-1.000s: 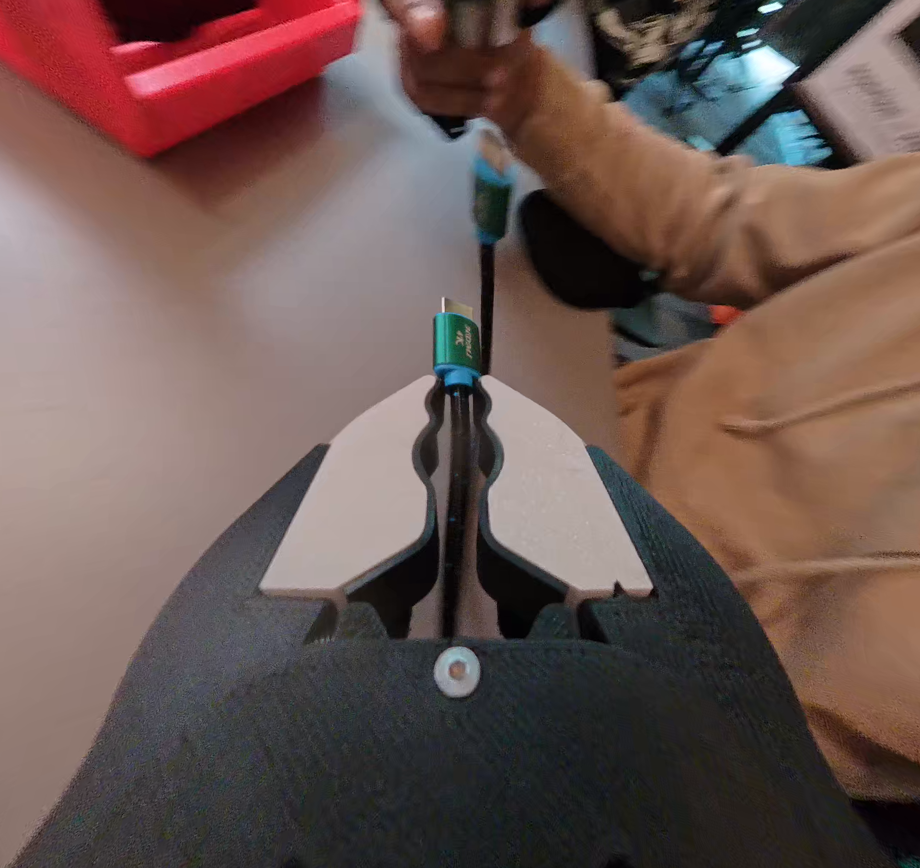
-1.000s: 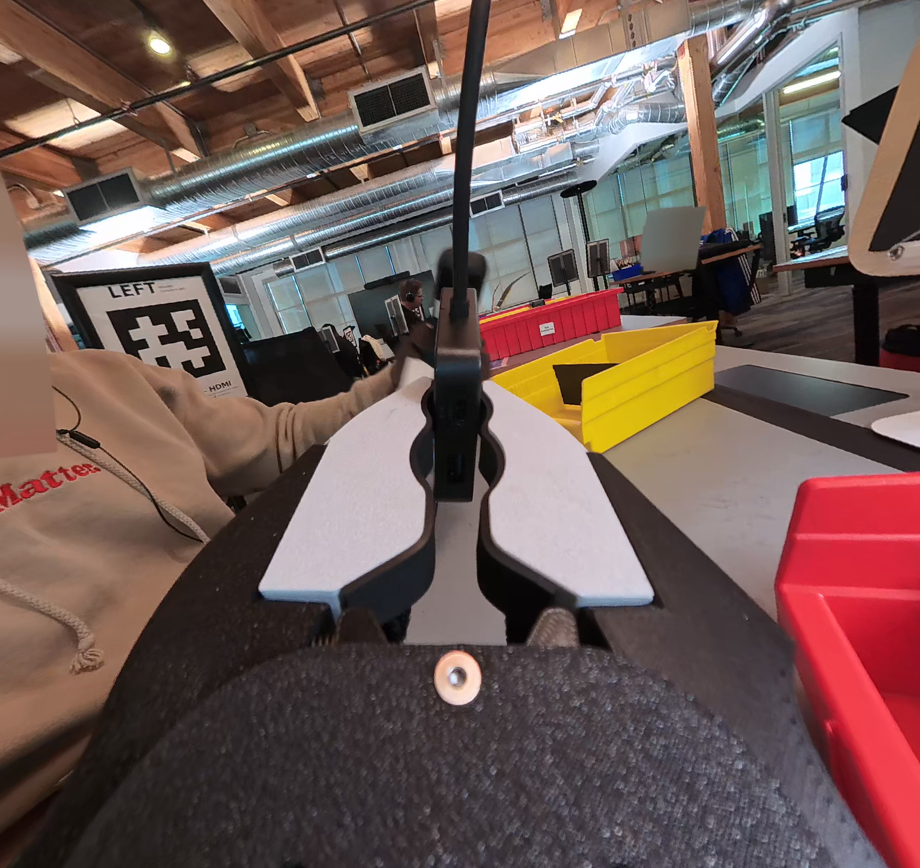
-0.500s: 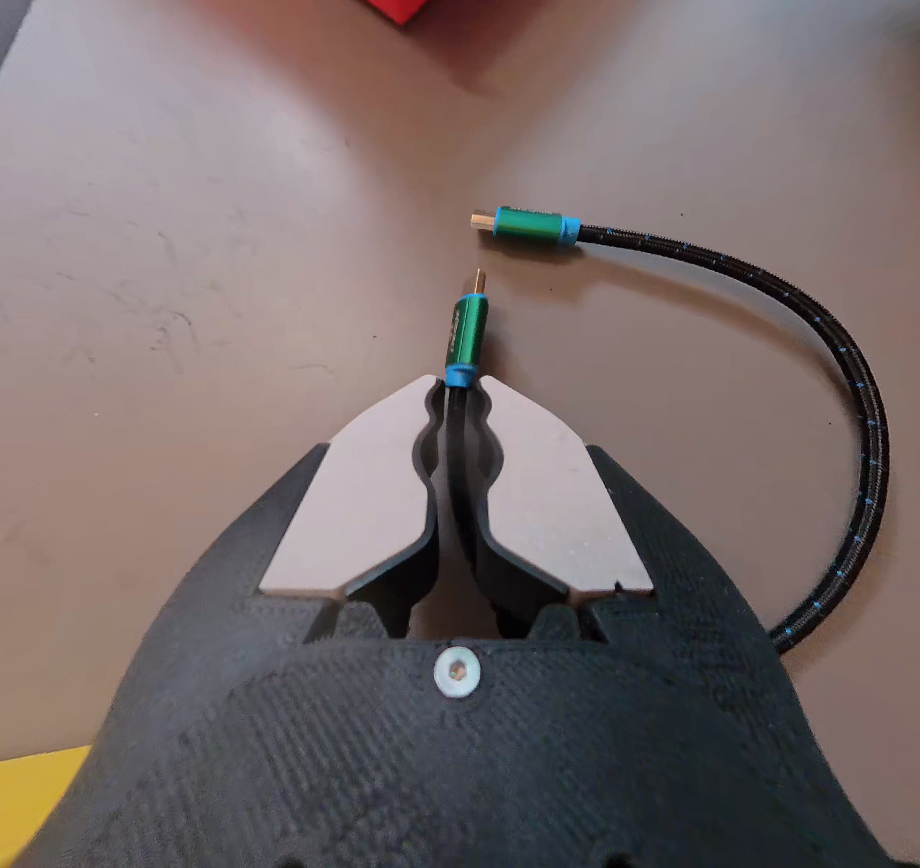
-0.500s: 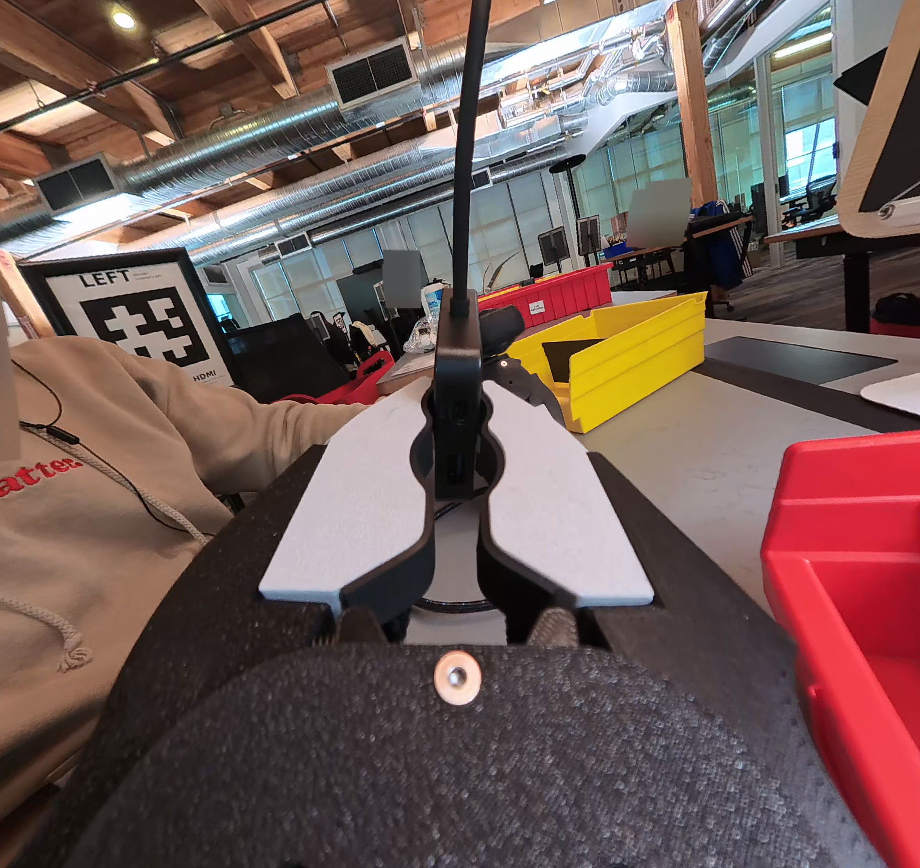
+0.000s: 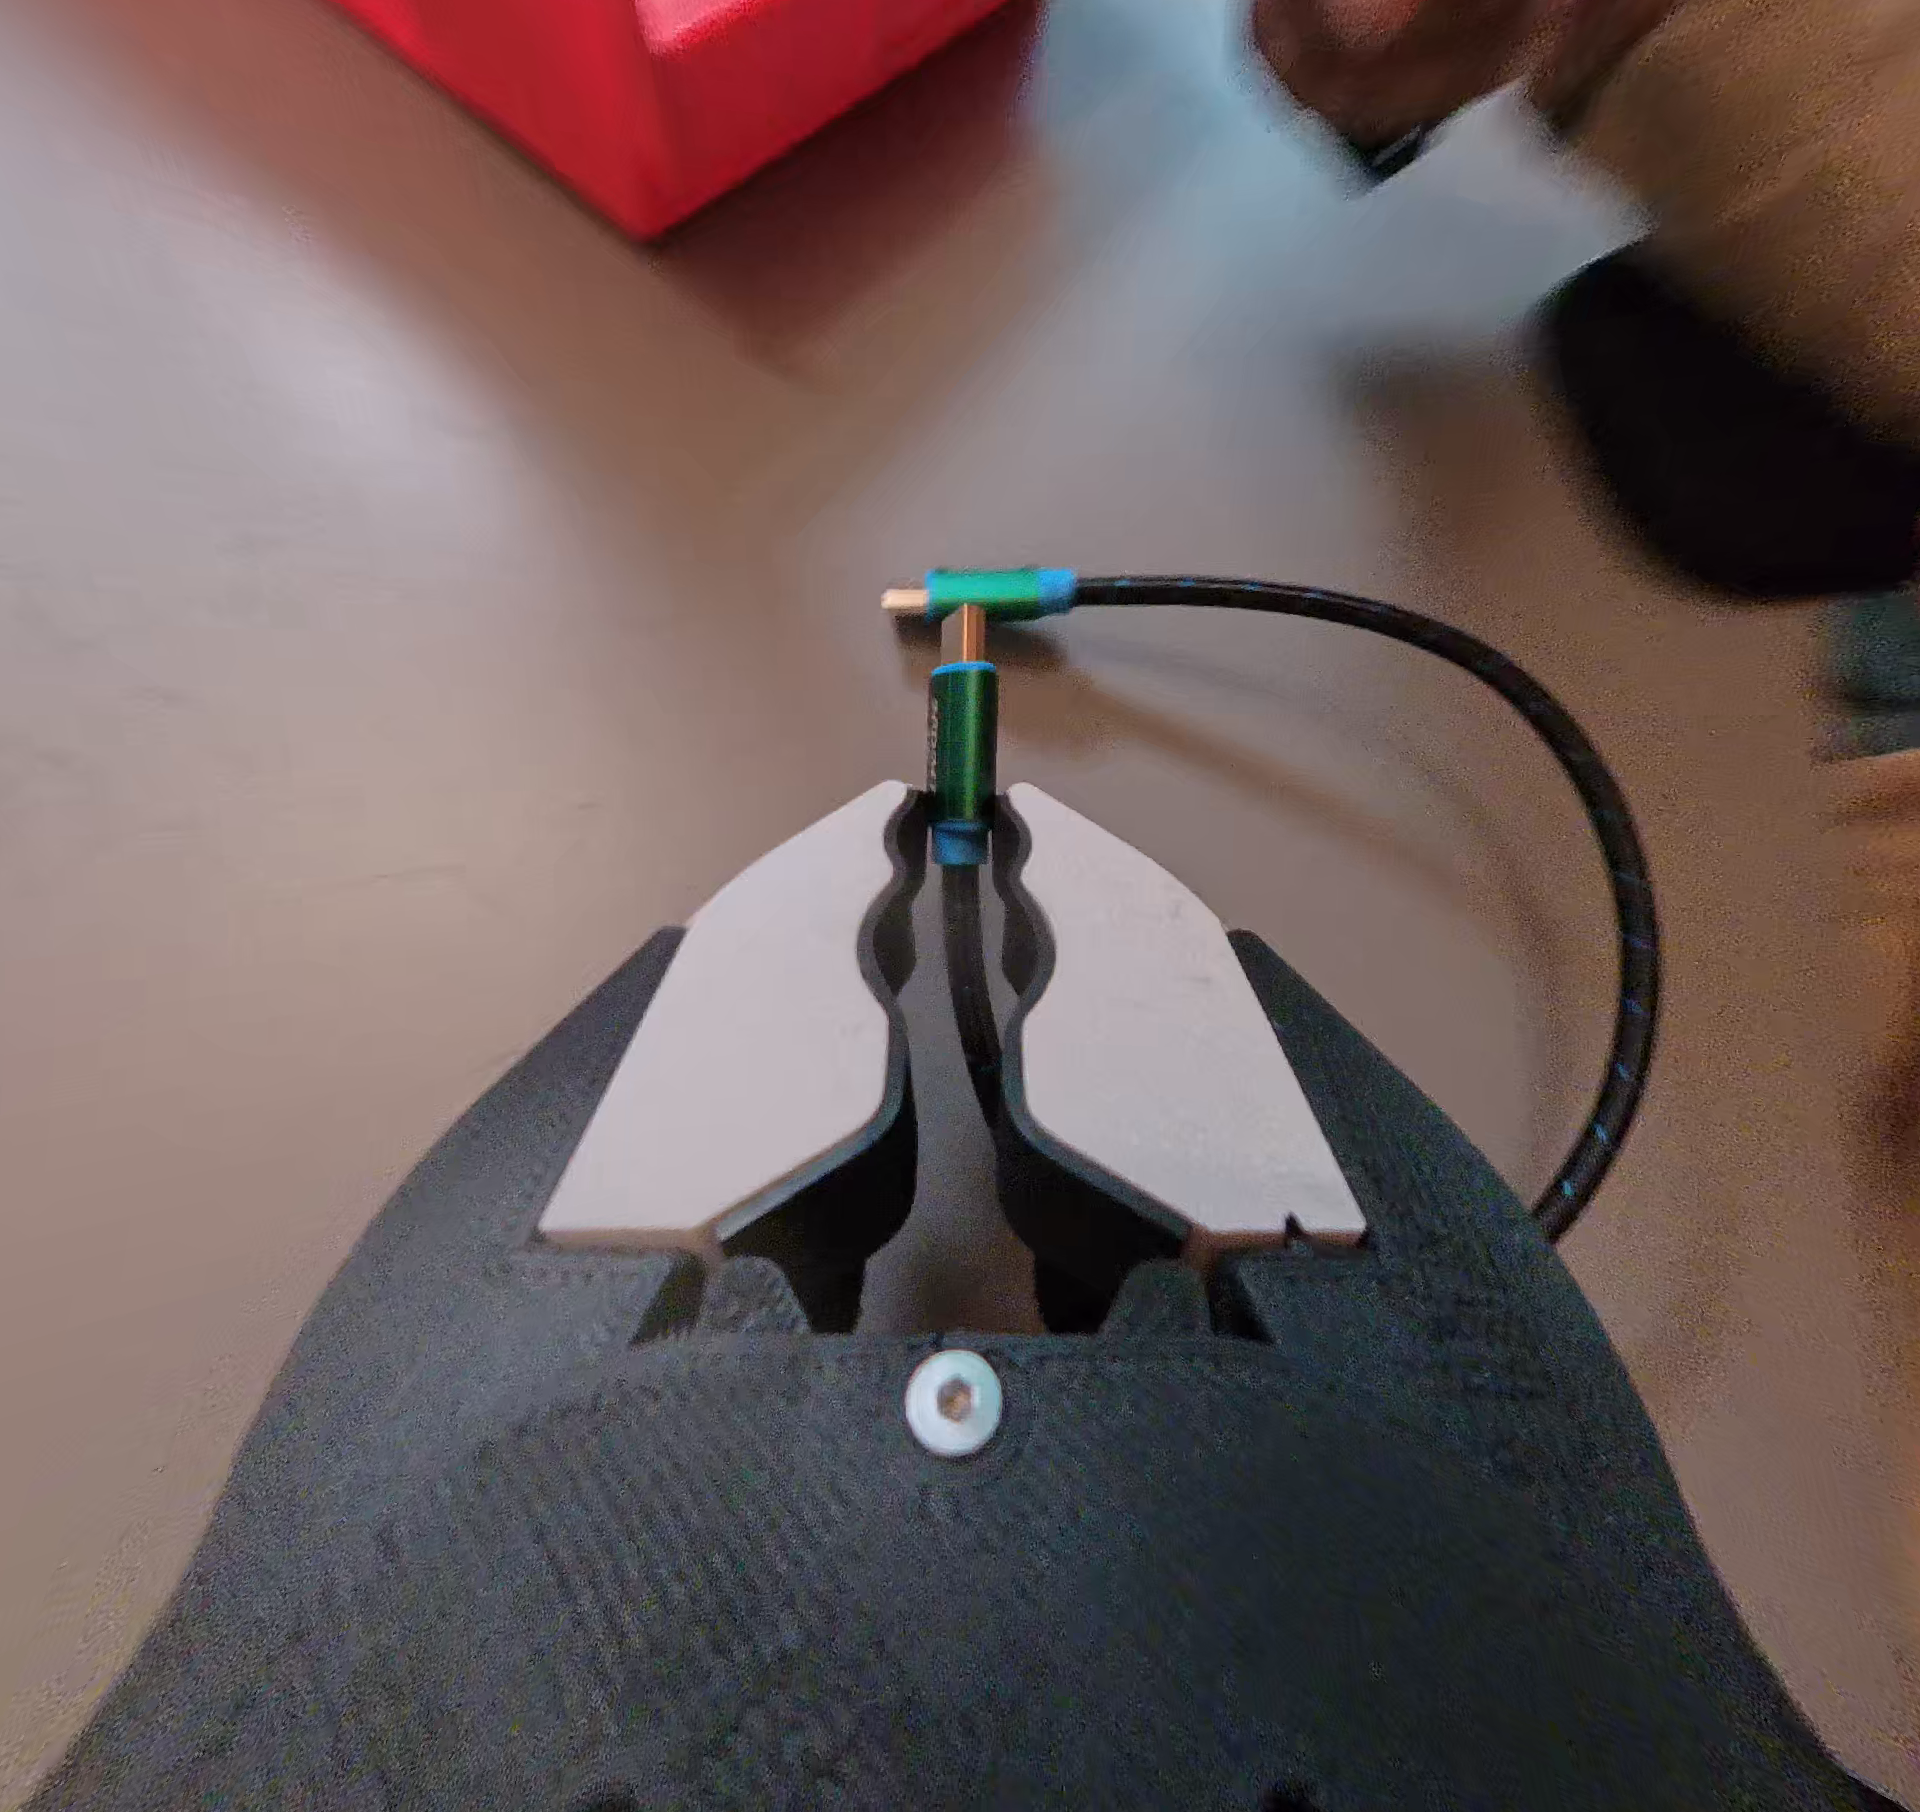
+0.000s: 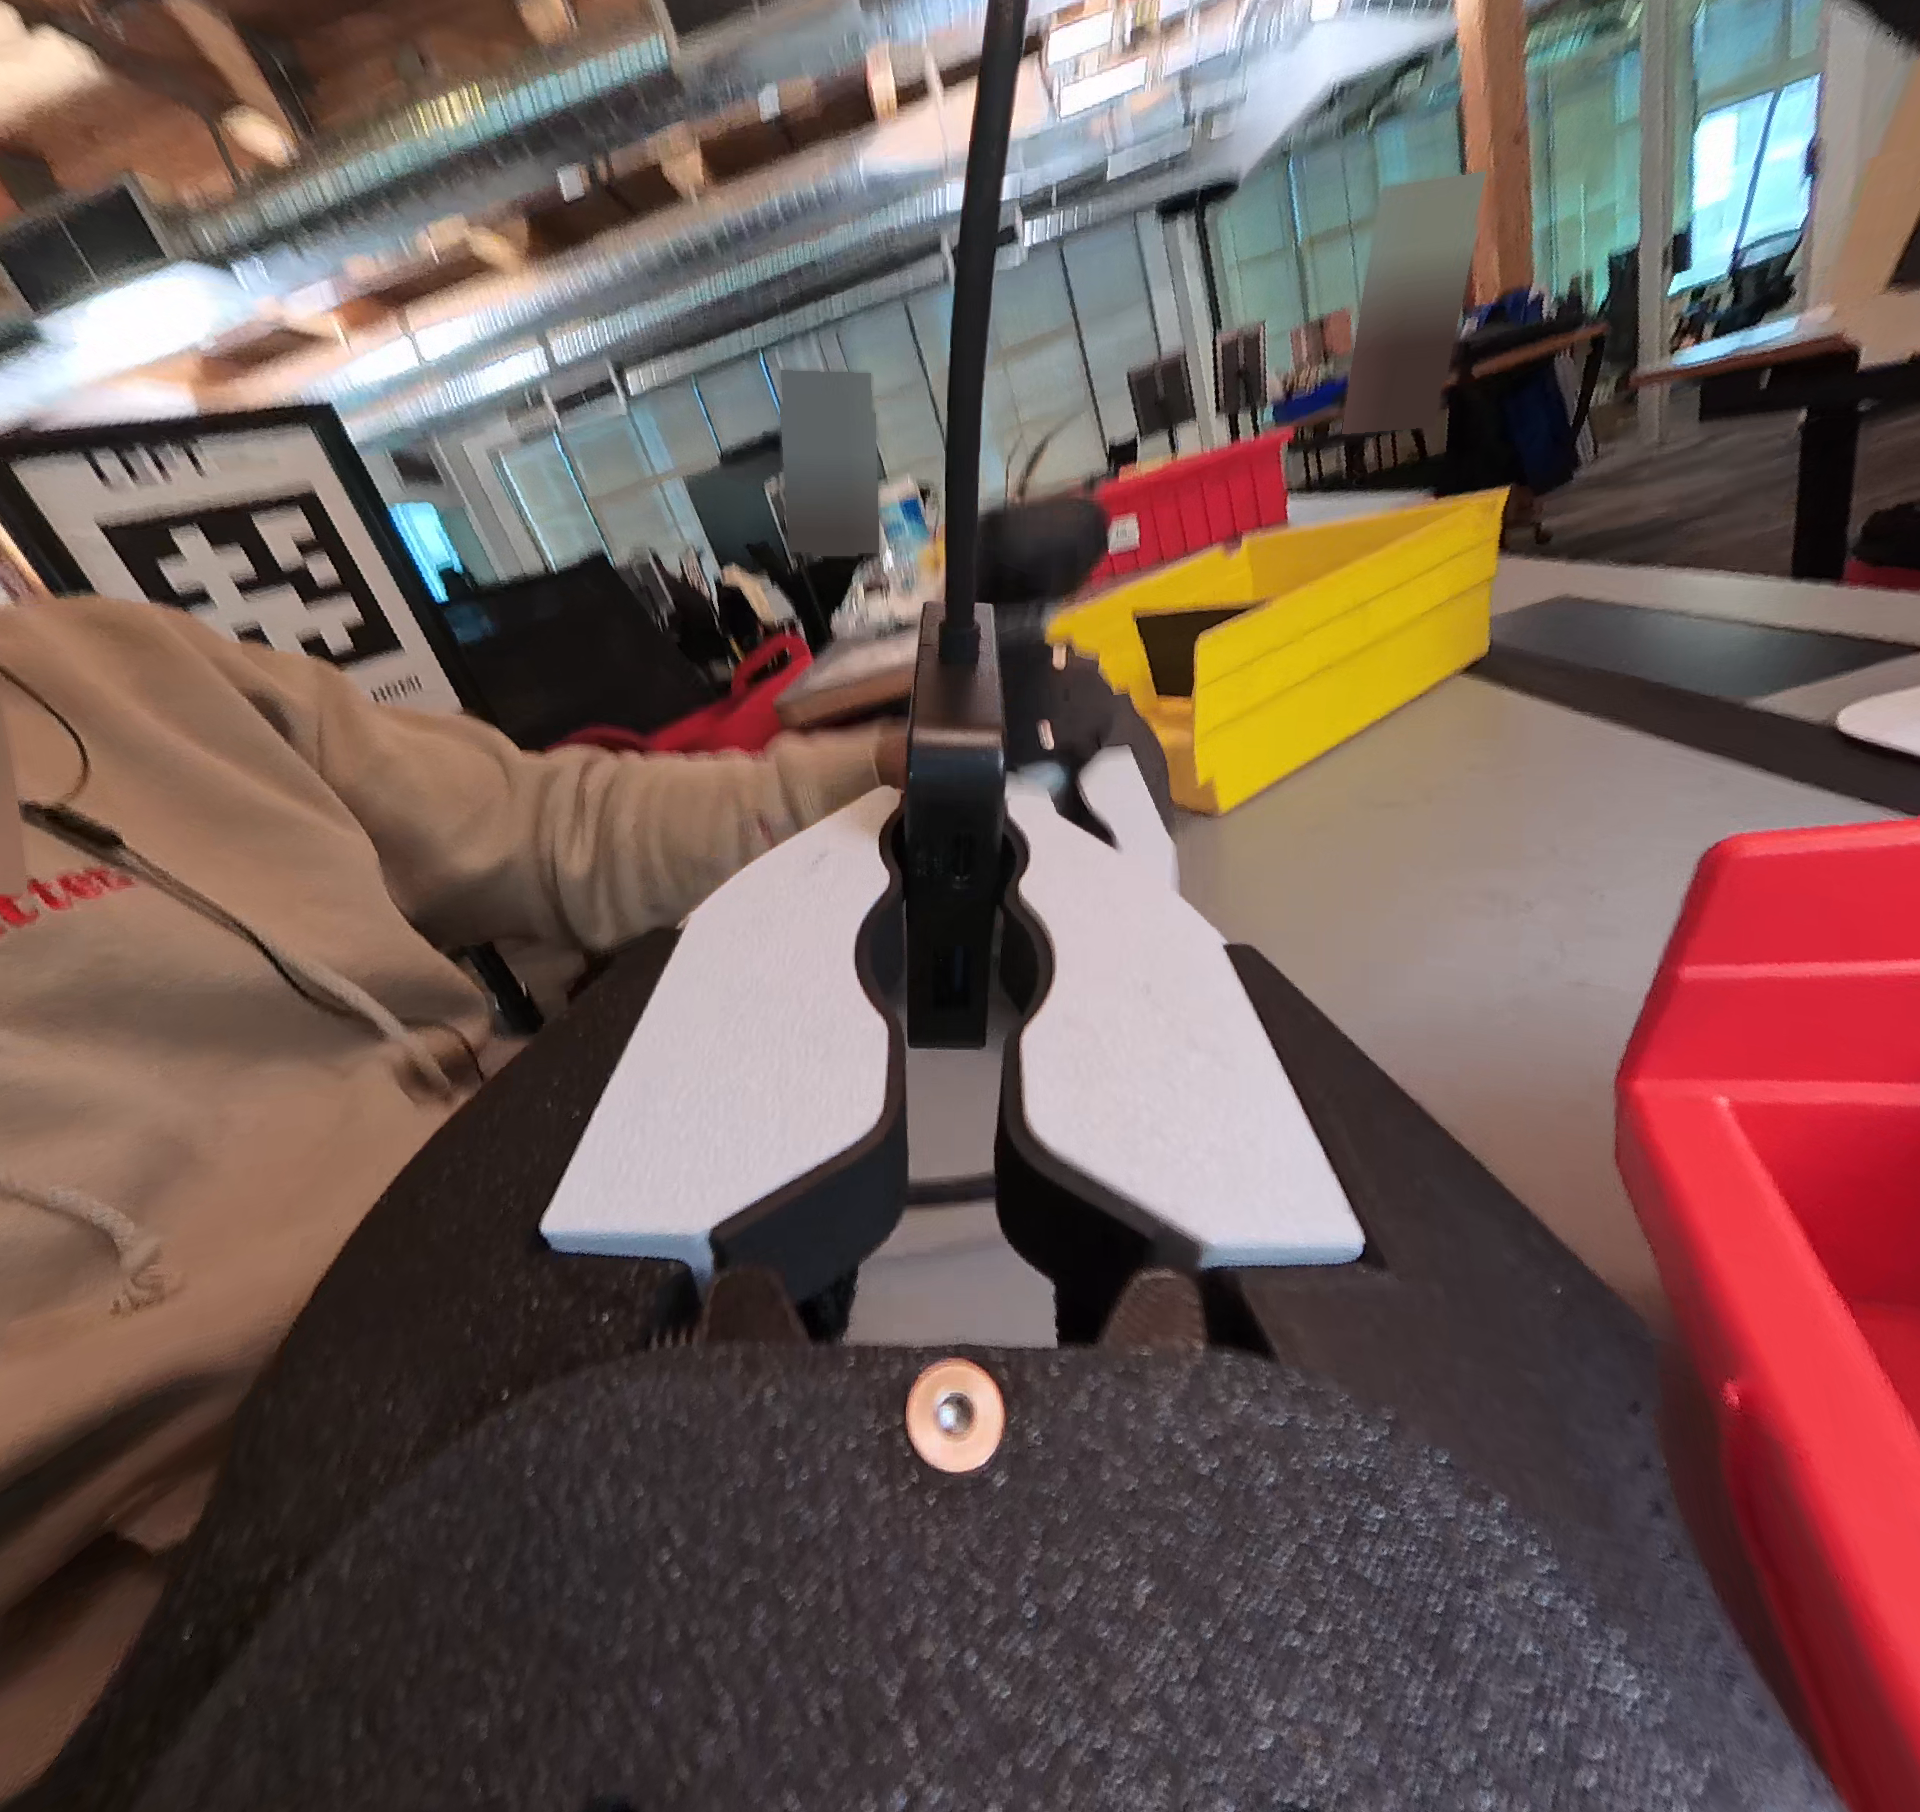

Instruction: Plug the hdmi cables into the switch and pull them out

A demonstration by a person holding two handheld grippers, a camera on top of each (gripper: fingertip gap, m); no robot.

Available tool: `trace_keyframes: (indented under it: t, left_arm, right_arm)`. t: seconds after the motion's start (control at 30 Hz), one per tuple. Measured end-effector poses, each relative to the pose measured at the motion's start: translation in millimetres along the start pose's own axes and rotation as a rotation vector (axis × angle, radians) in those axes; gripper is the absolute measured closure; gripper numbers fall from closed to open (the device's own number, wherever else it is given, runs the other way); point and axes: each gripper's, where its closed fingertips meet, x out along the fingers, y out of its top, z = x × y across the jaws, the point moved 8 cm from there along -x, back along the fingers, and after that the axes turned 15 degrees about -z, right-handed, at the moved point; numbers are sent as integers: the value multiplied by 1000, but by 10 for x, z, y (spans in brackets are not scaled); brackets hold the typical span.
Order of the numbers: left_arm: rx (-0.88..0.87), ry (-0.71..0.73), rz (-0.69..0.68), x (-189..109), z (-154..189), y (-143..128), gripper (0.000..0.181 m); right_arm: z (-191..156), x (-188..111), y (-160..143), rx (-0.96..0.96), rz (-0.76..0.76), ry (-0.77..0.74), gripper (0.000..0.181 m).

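My left gripper [image 5: 958, 801] is shut on a braided black HDMI cable just behind its green plug [image 5: 957, 734], which sticks out forward with its gold tip up. The cable's other green plug [image 5: 987, 594] lies on the table just beyond it, and the cable [image 5: 1621, 889] loops round to the right. My right gripper [image 6: 951, 812] is shut on the black switch [image 6: 948, 848], held on edge, with its own black lead [image 6: 982, 235] rising from its top. The left gripper [image 6: 1101, 786] shows blurred just behind the switch in the right wrist view.
A red bin [image 5: 665, 27] stands at the table's far side, also at the right in the right wrist view [image 6: 1787, 1191]. A yellow bin [image 6: 1320, 640] stands farther back. A person's hand [image 5: 1455, 6] and tan sleeve [image 6: 582, 827] are close by. A marker board [image 6: 239, 557] stands at left.
The left gripper's view swung from the person's hand down to the table, then moved forward, so the held plug now reaches the lying plug. The right gripper keeps the switch and has tilted.
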Motion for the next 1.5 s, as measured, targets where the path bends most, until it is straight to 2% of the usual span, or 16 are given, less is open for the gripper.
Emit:
trace_keyframes:
  t: [0.03, 0.13, 0.23, 0.7, 0.93, 1.03, 1.23, 1.5]
  left_arm:
    - [-24, -110, 32, -52, 73, 23, 169]
    - [-45, -361, 96, -157, 283, 63, 169]
    - [-27, -458, 85, -171, 430, 73, 169]
    - [-55, -503, 51, -150, 474, 39, 169]
    - [-107, -491, 39, -116, 435, 26, 169]
    - [-85, -500, 53, -148, 461, 39, 169]
    - [-78, -496, 64, -199, 466, 28, 169]
    - [-74, -527, 84, -217, 480, 35, 169]
  right_arm:
    - [-4, 28, -20, -6, -33, 3, 168]
    - [-24, 146, -100, -3, -124, 48, 168]
    - [-44, 261, -175, 11, -192, 97, 168]
    - [-121, 479, -318, -28, -353, 99, 168]
    - [-136, 507, -284, -20, -290, 117, 168]
    - [-179, 570, -282, -60, -315, 90, 168]
    - [-196, 525, -199, -49, -229, 105, 168]
    - [-171, 513, -225, -43, -241, 91, 168]
